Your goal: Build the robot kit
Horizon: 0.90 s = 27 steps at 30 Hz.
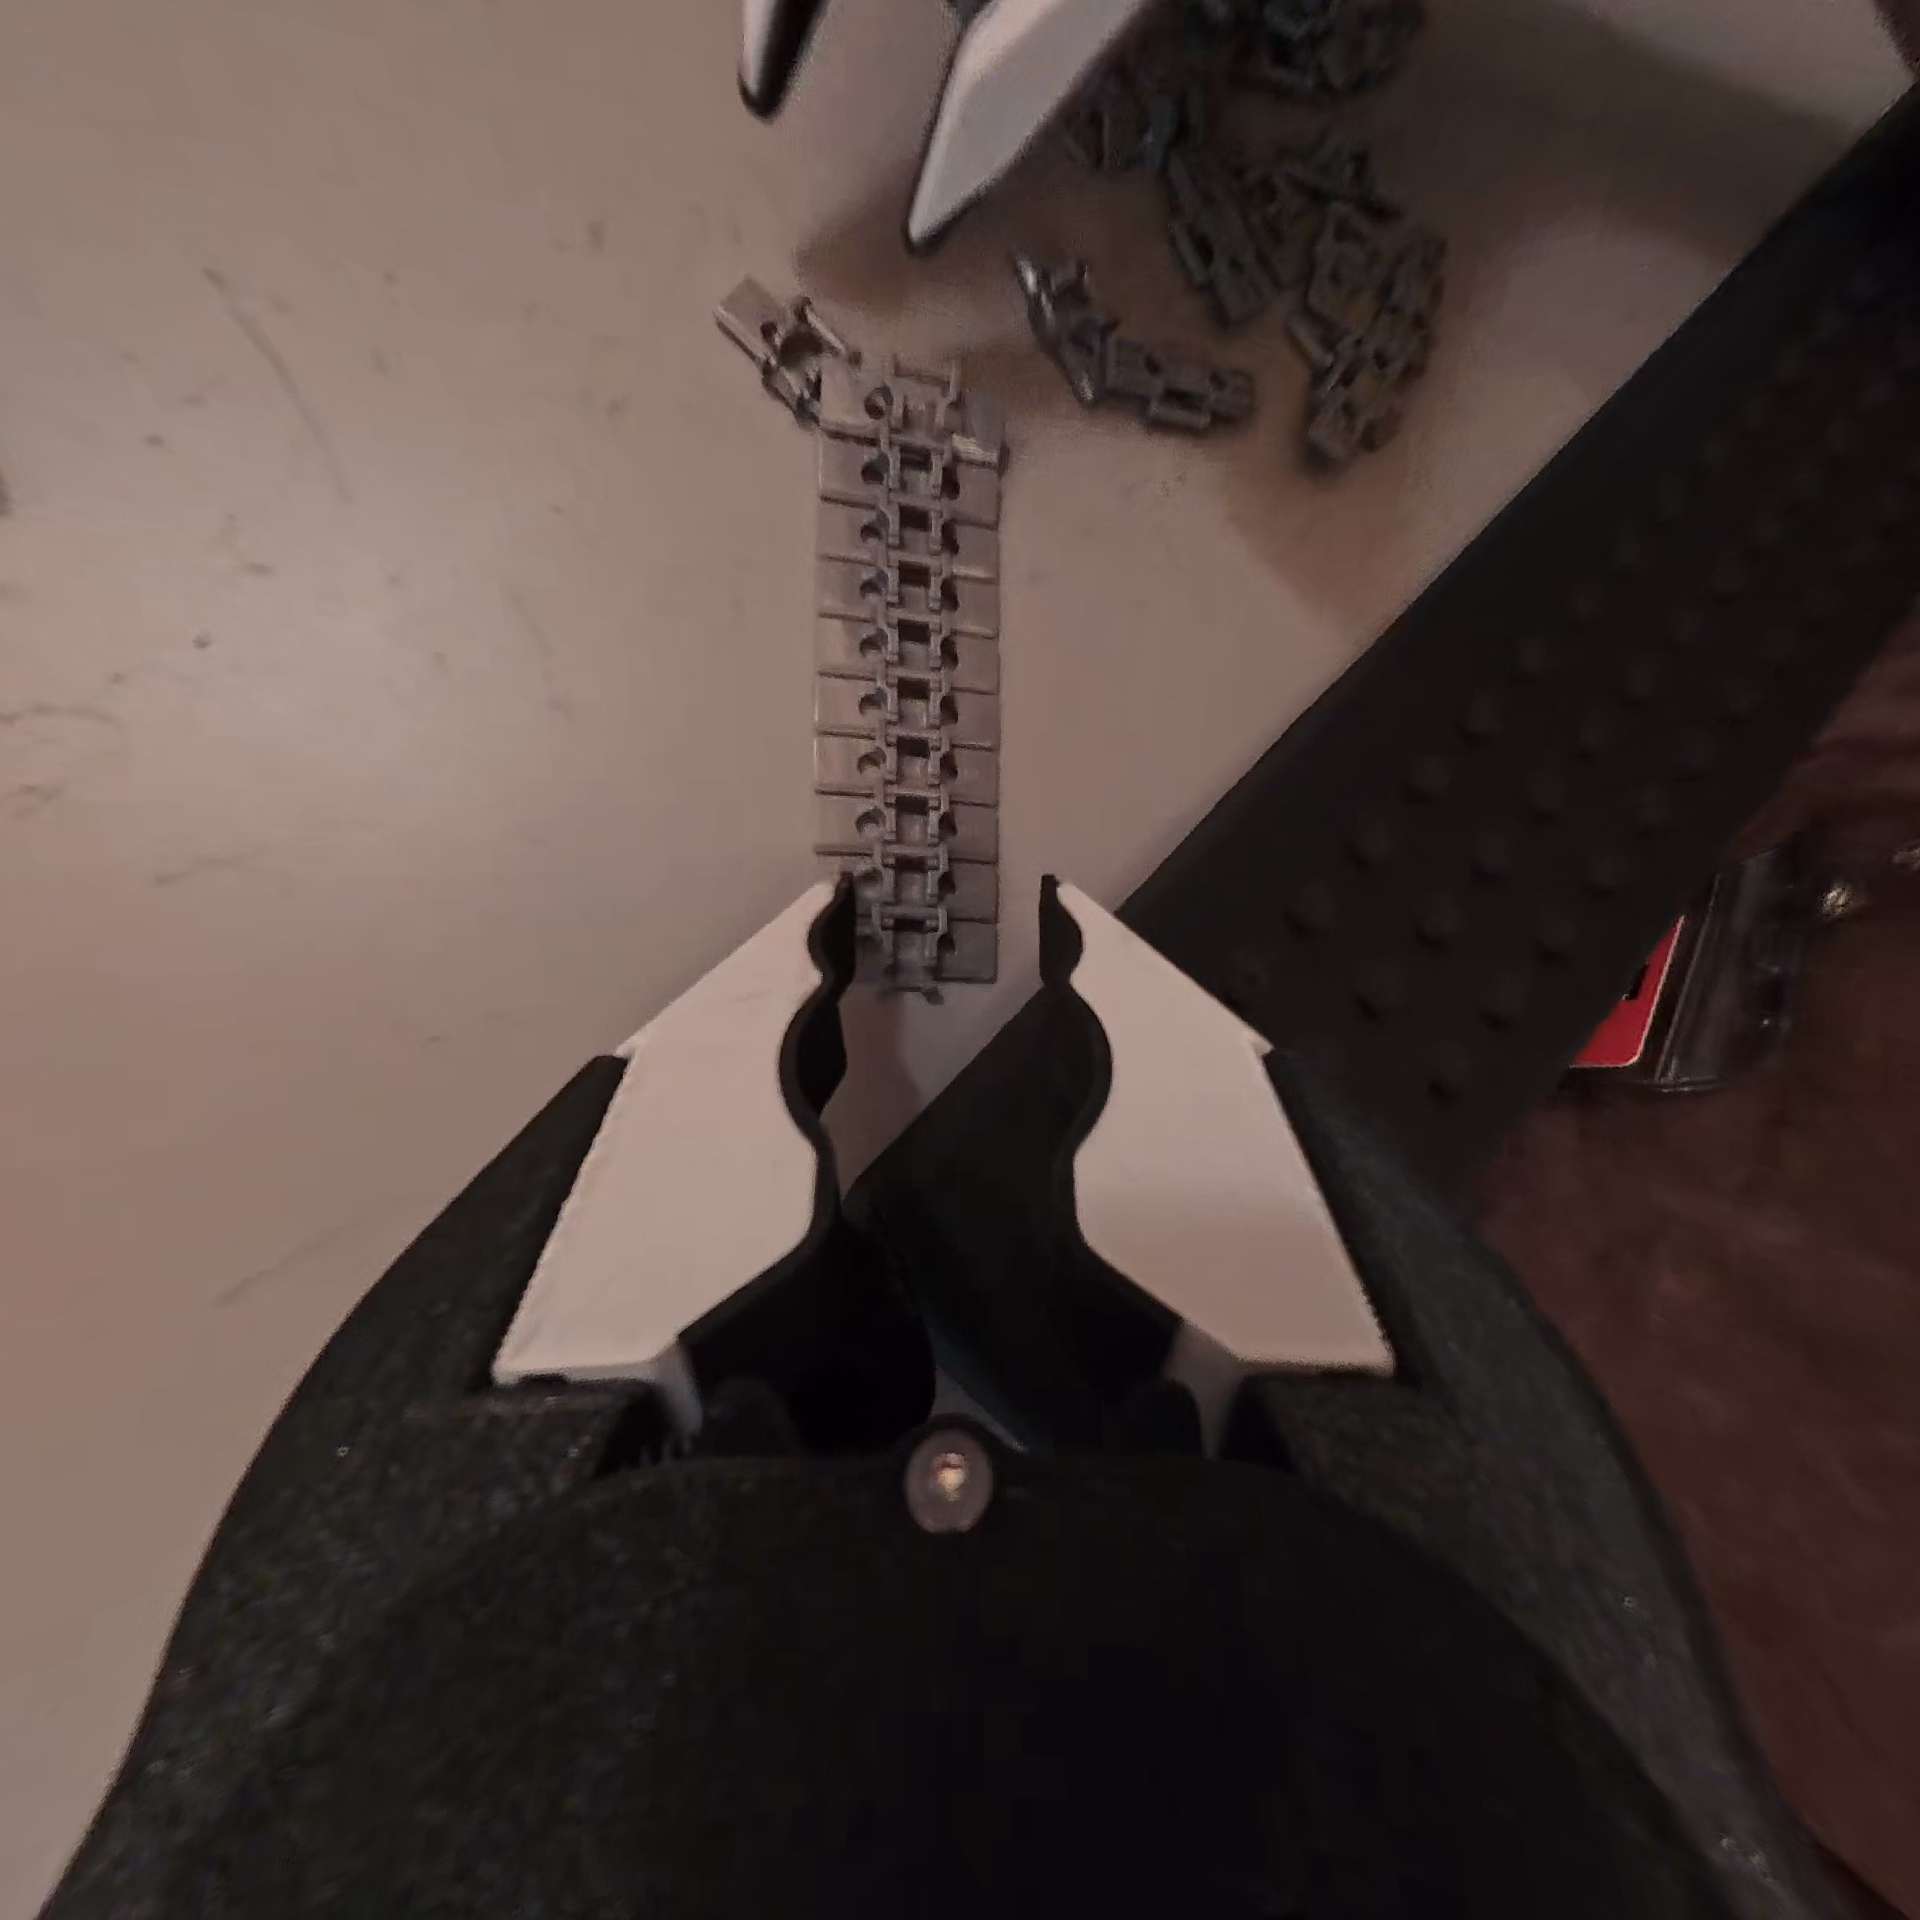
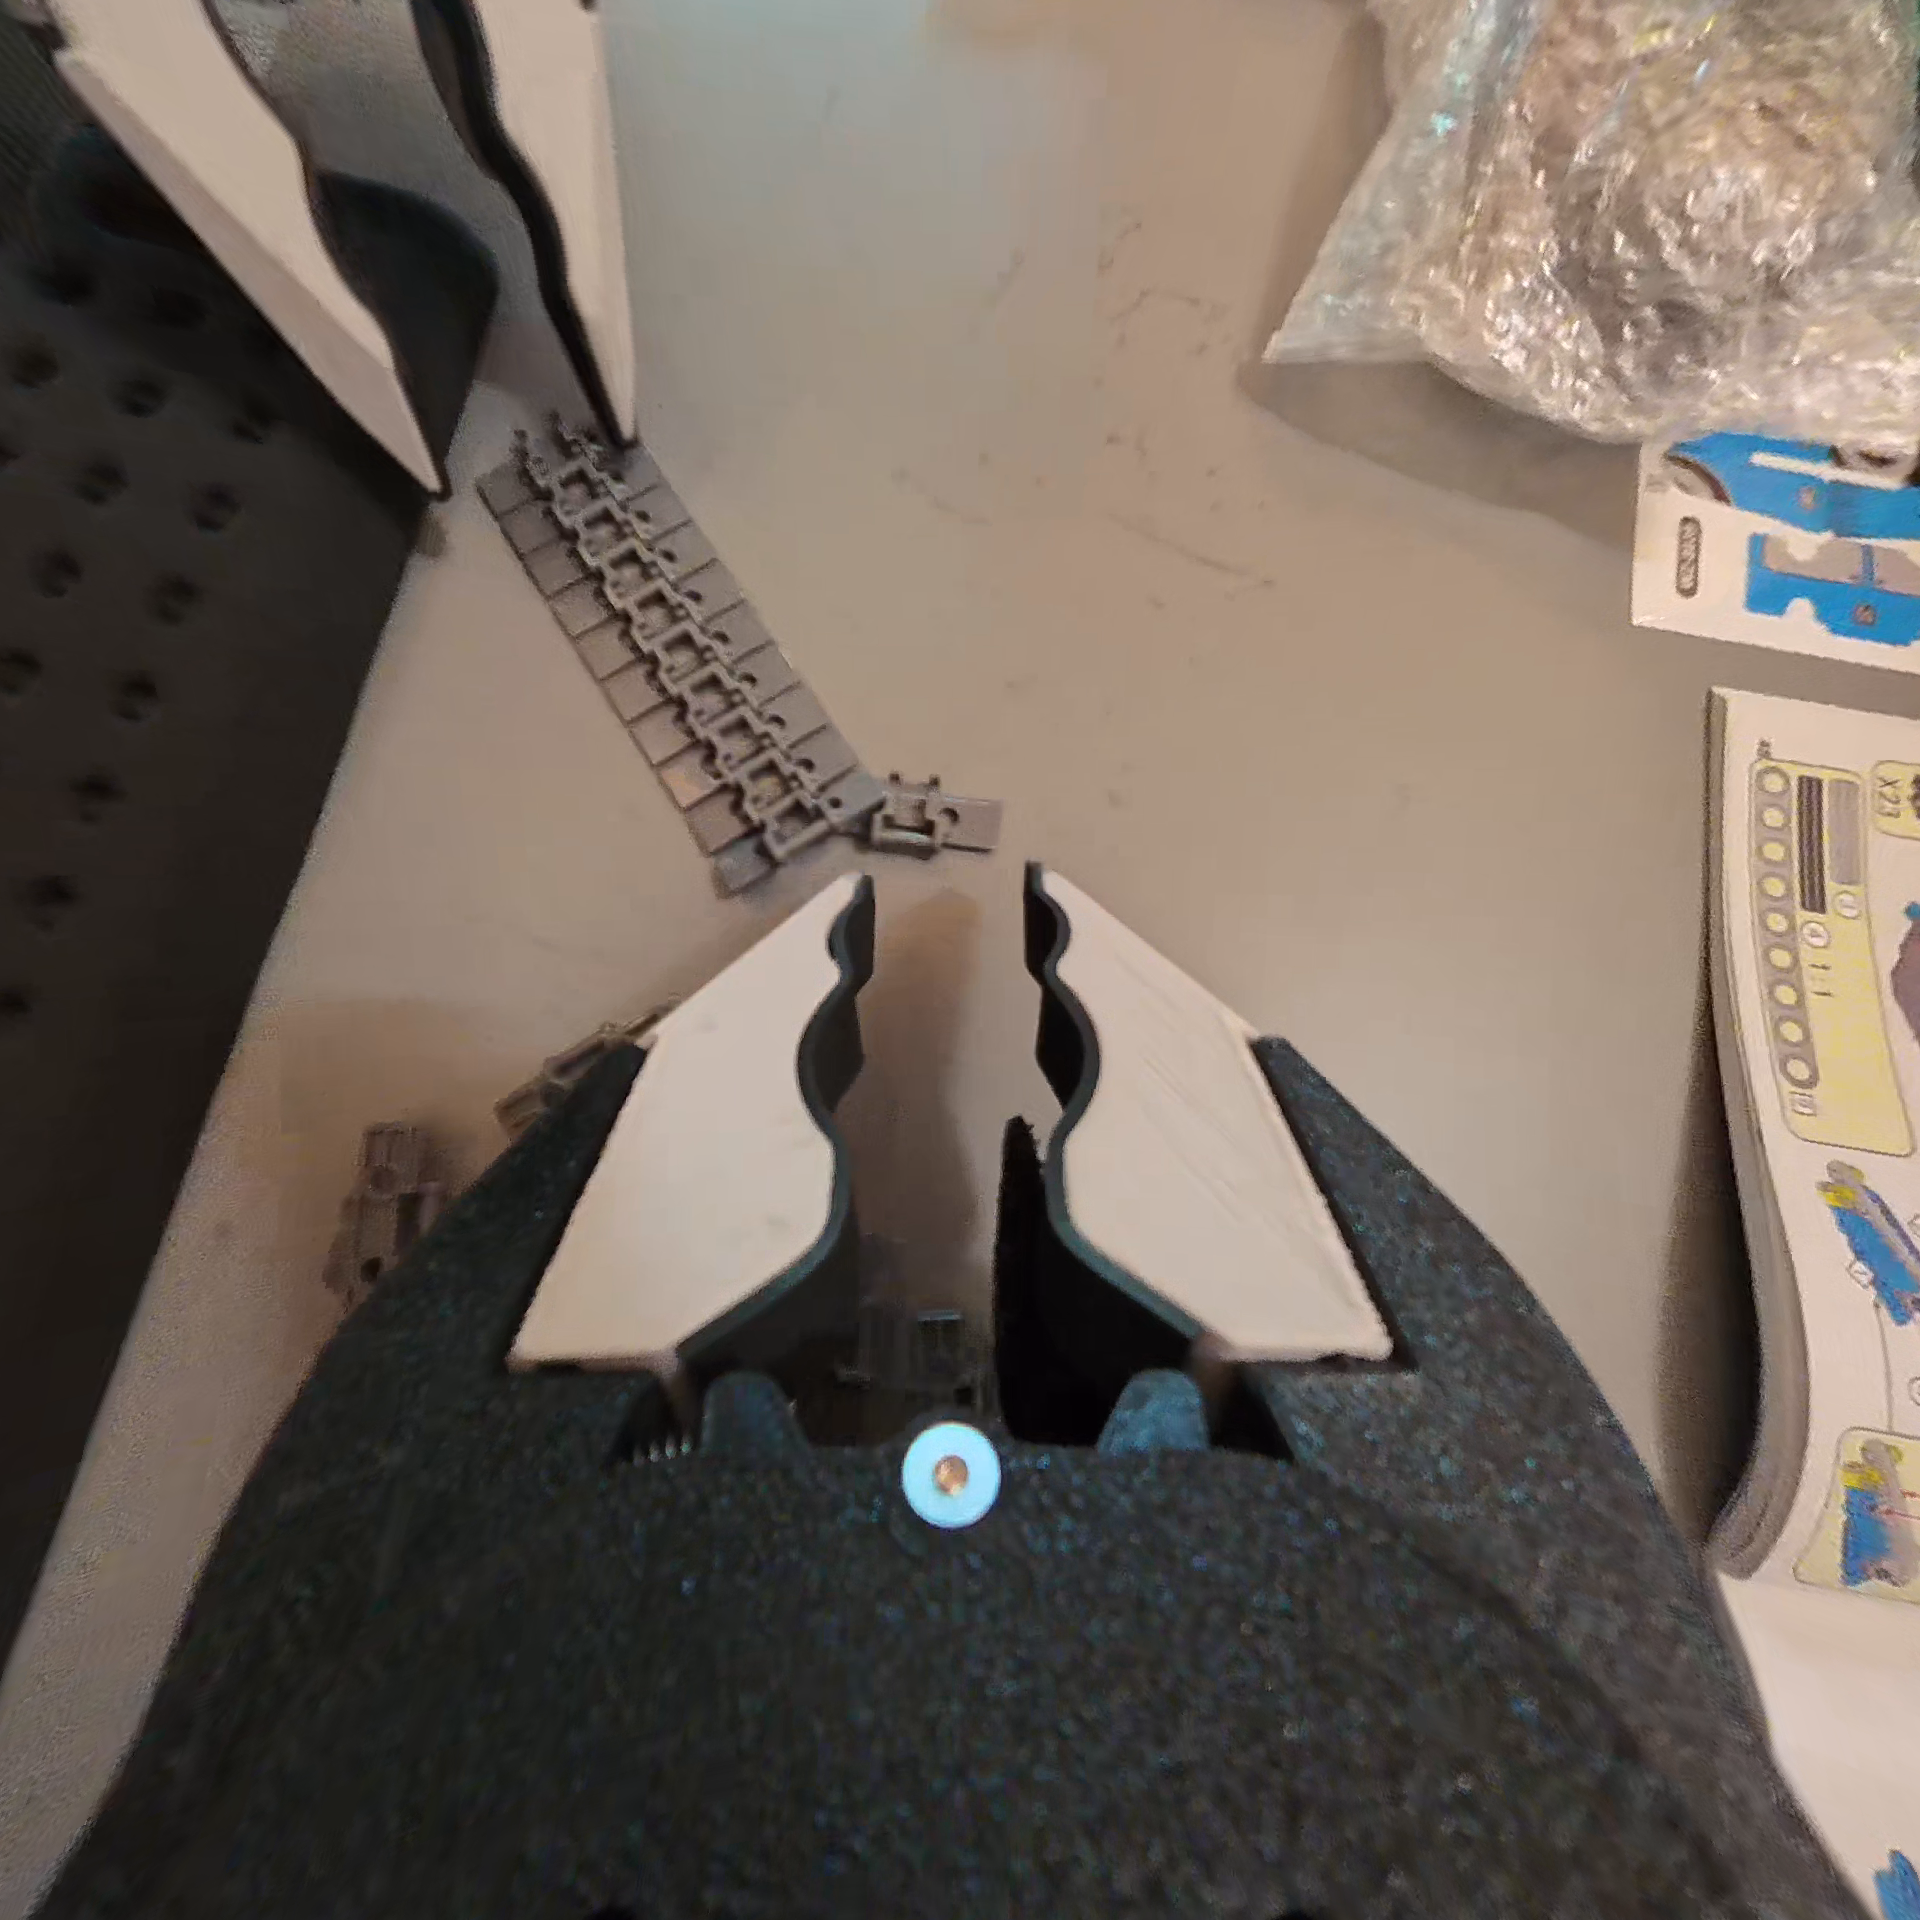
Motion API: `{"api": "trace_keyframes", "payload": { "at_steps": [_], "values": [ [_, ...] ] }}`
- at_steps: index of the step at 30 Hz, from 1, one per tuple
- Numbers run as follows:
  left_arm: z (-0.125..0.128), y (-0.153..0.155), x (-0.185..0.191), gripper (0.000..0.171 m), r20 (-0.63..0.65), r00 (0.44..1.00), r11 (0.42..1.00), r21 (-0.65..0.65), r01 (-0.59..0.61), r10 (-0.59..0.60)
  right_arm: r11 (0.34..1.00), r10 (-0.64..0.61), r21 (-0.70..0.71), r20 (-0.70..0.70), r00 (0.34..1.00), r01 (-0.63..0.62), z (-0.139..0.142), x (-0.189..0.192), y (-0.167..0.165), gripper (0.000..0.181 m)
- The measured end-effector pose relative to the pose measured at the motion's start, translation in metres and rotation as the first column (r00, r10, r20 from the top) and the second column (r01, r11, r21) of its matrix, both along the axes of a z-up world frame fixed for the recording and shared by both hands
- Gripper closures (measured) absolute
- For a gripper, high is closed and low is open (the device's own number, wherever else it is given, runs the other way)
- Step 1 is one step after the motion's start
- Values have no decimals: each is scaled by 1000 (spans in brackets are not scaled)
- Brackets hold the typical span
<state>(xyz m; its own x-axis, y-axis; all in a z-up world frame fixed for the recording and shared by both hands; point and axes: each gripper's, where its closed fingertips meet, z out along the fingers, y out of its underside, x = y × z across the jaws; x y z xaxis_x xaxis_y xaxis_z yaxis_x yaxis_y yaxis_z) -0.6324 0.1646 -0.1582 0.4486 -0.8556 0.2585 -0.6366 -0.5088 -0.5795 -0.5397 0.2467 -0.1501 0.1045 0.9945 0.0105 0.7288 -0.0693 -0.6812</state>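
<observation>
A strip of joined grey track links point(image 1: 912, 675) lies flat on the pale table. My left gripper point(image 1: 948, 883) is open, its fingertips on either side of the strip's near end, empty. A single loose grey link point(image 1: 784, 338) lies at the strip's far end. In the right wrist view the strip point(image 2: 675, 665) runs diagonally and the loose link point(image 2: 935, 819) lies just beyond my right gripper point(image 2: 948, 883), which is open and empty. The left gripper's fingers point(image 2: 561, 208) show at the strip's far end there. The right gripper's fingers point(image 1: 977, 135) show at the top of the left wrist view.
A pile of loose grey links point(image 1: 1288, 229) lies on the table. A black studded mat point(image 1: 1538, 748) borders it. A clear plastic bag point(image 2: 1621, 208), a blue sticker sheet point(image 2: 1787, 551) and an open instruction booklet point(image 2: 1829, 1143) lie to the right. More links point(image 2: 379, 1205) lie beside my right gripper. My right fingertips sit around 12 centimeters from my left ones.
</observation>
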Motion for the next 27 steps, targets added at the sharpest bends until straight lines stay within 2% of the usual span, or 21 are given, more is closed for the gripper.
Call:
{"api": "trace_keyframes", "payload": {
  "at_steps": [3, 8, 12, 17, 21, 24, 27],
  "values": [
    [-6, 0, -2, 144, -72, 997, 998, 54, 39, -35, 999, 2, -36, 36, 999, 0, -7, 1, 2, 155],
    [-7, 1, -3, 157, -97, 993, 996, 49, 72, -67, 1000, -12, -24, -3, 1000, 12, -6, -5, -5, 160],
    [-6, 2, -17, 158, -150, 981, 991, 44, 128, -120, 1000, -12, 7, 3, 1000, 12, -9, -5, -7, 160],
    [9, 14, -30, 158, -137, 979, 985, 64, 160, -150, 1000, 5, -8, -8, 1000, -5, -7, -14, -7, 158],
    [6, 21, -38, 158, -201, 963, 974, 97, 204, -182, 1000, 0, -17, 16, 1000, 0, -13, -20, -4, 155],
    [1, 26, -40, 158, -208, 961, 974, 96, 203, -180, 998, 23, -58, 16, 1000, -22, -17, -21, -10, 165],
    [-1, 39, -45, 153, -208, 968, 979, 115, 170, -144, 996, 56, -67, 13, 998, -55, -17, -21, -18, 166]
  ]
}}
